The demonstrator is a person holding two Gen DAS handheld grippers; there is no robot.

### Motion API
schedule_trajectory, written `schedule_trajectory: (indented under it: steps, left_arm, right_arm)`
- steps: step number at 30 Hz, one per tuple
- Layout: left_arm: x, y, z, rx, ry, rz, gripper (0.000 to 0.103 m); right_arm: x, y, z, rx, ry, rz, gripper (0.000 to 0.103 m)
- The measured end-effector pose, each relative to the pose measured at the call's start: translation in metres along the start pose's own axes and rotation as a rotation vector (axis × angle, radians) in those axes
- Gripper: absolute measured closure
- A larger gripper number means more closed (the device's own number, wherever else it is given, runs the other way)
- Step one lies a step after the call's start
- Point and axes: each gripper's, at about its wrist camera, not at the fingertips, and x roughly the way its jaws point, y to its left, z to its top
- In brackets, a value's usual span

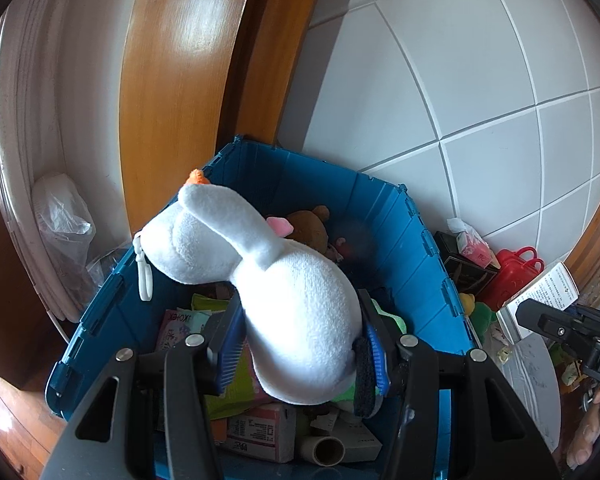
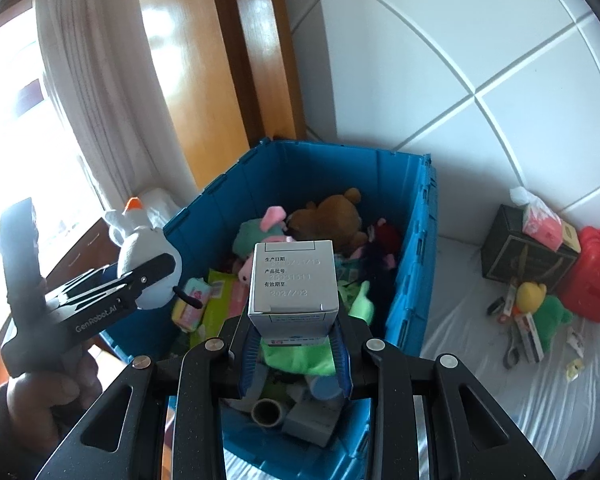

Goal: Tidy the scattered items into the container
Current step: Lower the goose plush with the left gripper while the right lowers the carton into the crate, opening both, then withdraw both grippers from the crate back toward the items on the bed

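Note:
My left gripper is shut on a white plush goose with an orange beak and holds it over the blue crate. In the right wrist view the goose hangs at the crate's left rim. My right gripper is shut on a grey-white medicine box above the crate's near half. Inside the crate lie a brown teddy bear, other plush toys, packets and a cardboard tube.
On the white sheet right of the crate lie a dark box, a red plastic case, a yellow-green plush and small scattered items. A wooden door frame and tiled wall stand behind. A curtain hangs at left.

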Motion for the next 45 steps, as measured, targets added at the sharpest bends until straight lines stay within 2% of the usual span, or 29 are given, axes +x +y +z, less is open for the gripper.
schedule_trajectory:
  steps: [10,14,15,16,17,18,19,30,45]
  left_arm:
    - [-0.006,0.018,-0.006,-0.024,0.005,0.032,0.052]
    - [-0.004,0.019,-0.006,-0.033,0.013,-0.002,0.05]
    - [-0.002,0.015,-0.006,-0.03,0.025,-0.023,0.045]
    - [0.001,0.01,-0.006,-0.023,0.039,-0.034,0.033]
    - [0.003,0.006,-0.006,-0.017,0.047,-0.033,0.022]
    - [0.003,0.004,-0.006,-0.019,0.046,-0.027,0.003]
    - [0.002,0.003,-0.007,-0.025,0.04,-0.026,0.0]
    - [0.009,0.005,-0.007,-0.059,0.065,-0.026,0.0]
    - [0.004,-0.029,-0.013,-0.031,0.044,-0.055,0.0]
  right_arm:
    - [0.017,0.02,-0.001,-0.025,0.029,0.039,0.072]
    - [0.02,0.024,0.0,-0.028,0.025,0.039,0.072]
    - [0.019,0.023,0.0,-0.022,0.02,0.033,0.066]
    - [0.019,0.021,0.001,-0.013,0.014,0.026,0.036]
    - [0.018,0.019,0.001,-0.001,0.005,0.02,0.016]
    - [0.015,0.016,0.002,0.012,-0.013,0.017,0.002]
    - [0.014,0.014,0.002,0.017,-0.021,0.013,0.002]
    - [0.005,0.0,-0.004,0.034,-0.024,0.01,0.002]
    - [-0.012,-0.021,-0.013,0.032,-0.045,0.002,0.002]
